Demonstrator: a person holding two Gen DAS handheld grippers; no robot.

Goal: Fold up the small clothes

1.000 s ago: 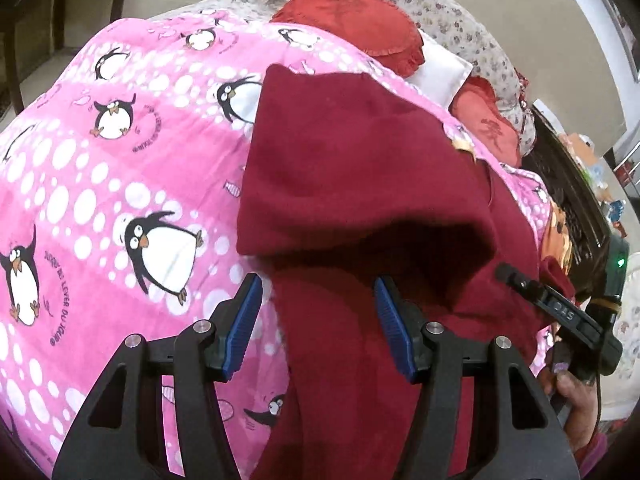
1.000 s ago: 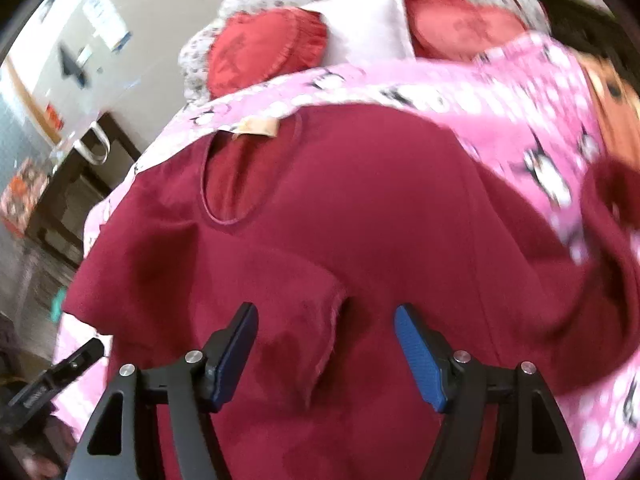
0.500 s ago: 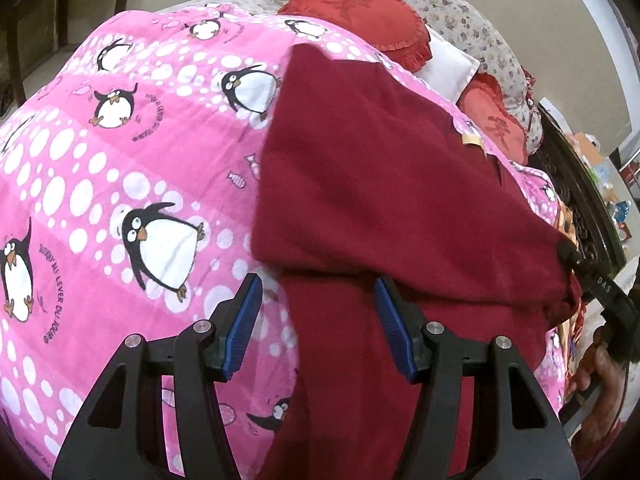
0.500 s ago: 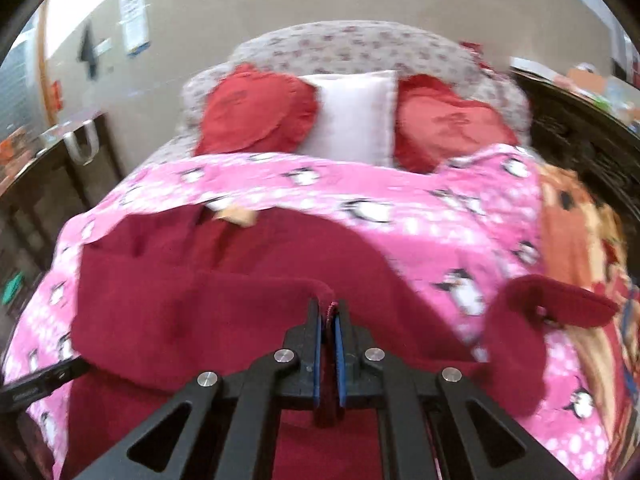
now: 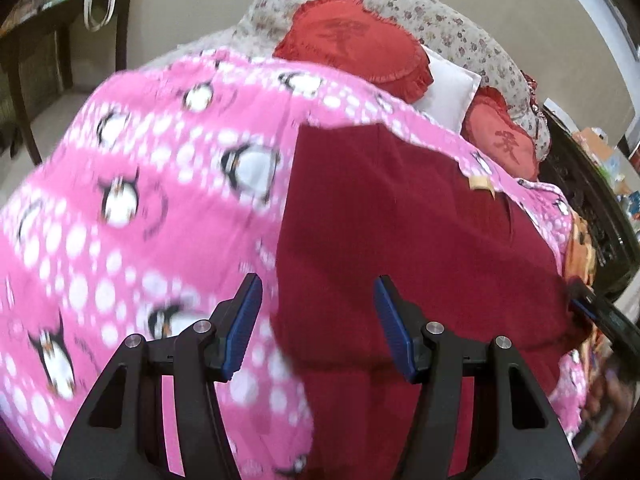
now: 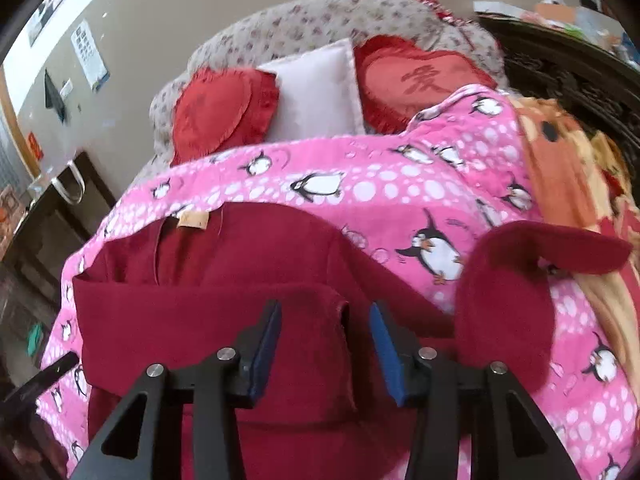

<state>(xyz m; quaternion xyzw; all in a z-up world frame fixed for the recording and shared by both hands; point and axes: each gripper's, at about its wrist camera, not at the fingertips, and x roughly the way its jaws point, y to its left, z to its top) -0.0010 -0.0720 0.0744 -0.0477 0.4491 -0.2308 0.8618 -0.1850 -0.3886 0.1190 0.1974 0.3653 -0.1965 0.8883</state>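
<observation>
I'm looking down on a bed covered w/ a pink fleece blanket [image 5: 152, 216] printed w/ penguins and white dots; it fills most of both views. At the head end there's a floral grey-beige bolster [image 6: 304, 24], and leaning on it two red frilled heart-shaped cushions [image 6: 224, 112] w/ a white square pillow [image 6: 320, 84] between them. An orange patterned blanket [image 6: 560, 160] lies along the right edge in the right wrist view, next to dark carved wood furniture [image 6: 580, 76].

The task item, a dark red (maroon) fleece top [image 5: 400, 240], lies flat on the pink blanket, collar toward the cushions, a tan neck label [image 6: 192, 220] showing at the neckline. One sleeve is folded across the chest, its cuff end near the middle of the garment. The other sleeve [image 6: 520, 280] curls up off the blanket on the right side of the right wrist view.

My left gripper [image 5: 316, 328] has its blue-padded jaws about half apart, over the left edge of the top, nothing between them pressed or held. My right gripper [image 6: 324, 344] has just been opening: jaws now roughly half apart, w/ the folded sleeve's cuff edge lying between them; pads aren't pressing on it. The right gripper's tip also pokes into the left wrist view, far right.
</observation>
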